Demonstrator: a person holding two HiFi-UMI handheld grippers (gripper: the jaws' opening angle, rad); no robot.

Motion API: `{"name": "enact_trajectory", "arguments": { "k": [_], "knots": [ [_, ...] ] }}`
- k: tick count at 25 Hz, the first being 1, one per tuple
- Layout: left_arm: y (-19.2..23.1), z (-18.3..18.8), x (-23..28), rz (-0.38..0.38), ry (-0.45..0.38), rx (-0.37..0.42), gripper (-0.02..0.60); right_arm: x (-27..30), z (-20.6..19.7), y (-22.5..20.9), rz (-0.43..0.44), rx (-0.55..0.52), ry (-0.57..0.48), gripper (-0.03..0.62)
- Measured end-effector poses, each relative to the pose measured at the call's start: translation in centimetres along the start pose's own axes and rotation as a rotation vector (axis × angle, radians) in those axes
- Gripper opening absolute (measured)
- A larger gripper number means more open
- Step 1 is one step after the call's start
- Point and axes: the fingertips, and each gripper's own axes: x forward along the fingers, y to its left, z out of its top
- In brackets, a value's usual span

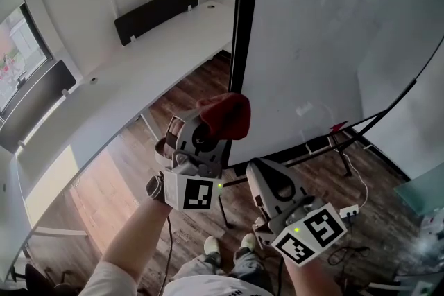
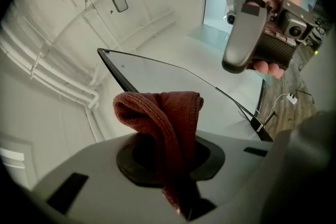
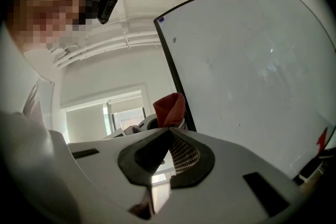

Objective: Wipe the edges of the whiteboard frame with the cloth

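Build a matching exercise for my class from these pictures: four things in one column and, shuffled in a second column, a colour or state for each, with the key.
Column A
1. cloth
2. right gripper
3. whiteboard frame
4. desk

Column B
a. white, at the left of the head view
b. black, a thin upright edge
c. red, clamped in the left gripper
d. shut, holding nothing

Pairs: 1-c, 2-d, 3-b, 4-a
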Motion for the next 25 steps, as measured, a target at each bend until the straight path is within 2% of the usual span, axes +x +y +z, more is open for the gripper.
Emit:
{"name": "enact_trajectory", "arguments": {
  "k": [8, 14, 18, 25],
  "knots": [
    [-2.6, -2.4, -0.5, -0.027, 0.053, 0.08, 0.069, 0.1, -1.3, -0.8, -0.007, 0.029, 0.008, 0.002],
    [-5.8, -4.6, -1.1, -0.091, 0.098, 0.229, 0.069, -0.1, -2.2, -0.9, 0.001, 0.052, 0.005, 0.002],
    [-7.0, -5.7, -1.3, -0.128, 0.159, 0.328, 0.069, 0.0, -2.4, -1.1, 0.006, 0.059, -0.001, 0.003],
    [-7.8, -6.4, -1.6, -0.153, 0.199, 0.348, 0.069, -0.1, -2.9, -1.3, 0.014, 0.071, -0.002, 0.003]
  ]
}}
